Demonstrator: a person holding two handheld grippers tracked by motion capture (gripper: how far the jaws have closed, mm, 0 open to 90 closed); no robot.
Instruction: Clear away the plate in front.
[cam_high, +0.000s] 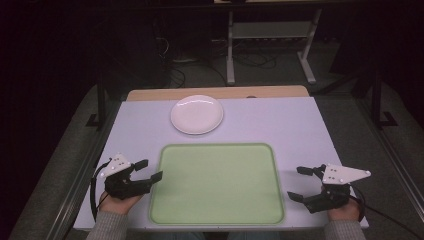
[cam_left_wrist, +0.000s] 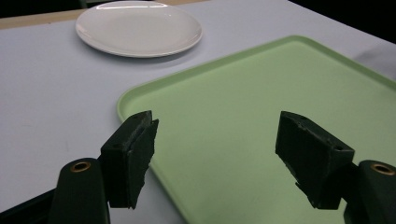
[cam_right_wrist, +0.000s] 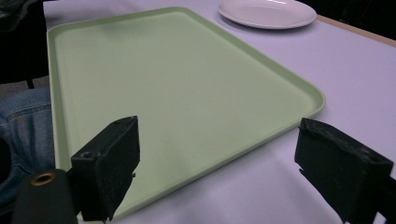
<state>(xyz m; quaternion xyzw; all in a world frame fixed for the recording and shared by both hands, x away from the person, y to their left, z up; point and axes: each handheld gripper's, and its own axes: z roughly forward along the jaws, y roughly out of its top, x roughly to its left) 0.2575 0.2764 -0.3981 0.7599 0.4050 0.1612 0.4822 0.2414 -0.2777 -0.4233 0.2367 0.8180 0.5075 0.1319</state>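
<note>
A green tray (cam_high: 217, 182) is lying bottom middle with nothing on it; a white plate (cam_high: 196, 114) is sitting just above. The left gripper (cam_high: 148, 170) and right gripper (cam_high: 298, 183) are waiting beside the tray, jaws wide apart, holding nothing. It looks like the start; next is probably reaching for the plate.

Left gripper (cam_high: 148, 170): hand-held, jaws spread wide, nothing between. Right gripper (cam_high: 299, 183): hand-held, jaws likewise spread, nothing between.

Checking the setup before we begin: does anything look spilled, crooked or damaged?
Nothing stands out. The green tray lies flat and square, bare inside. The white plate sits clean beyond it. Both grippers, left and right, are open.
</note>
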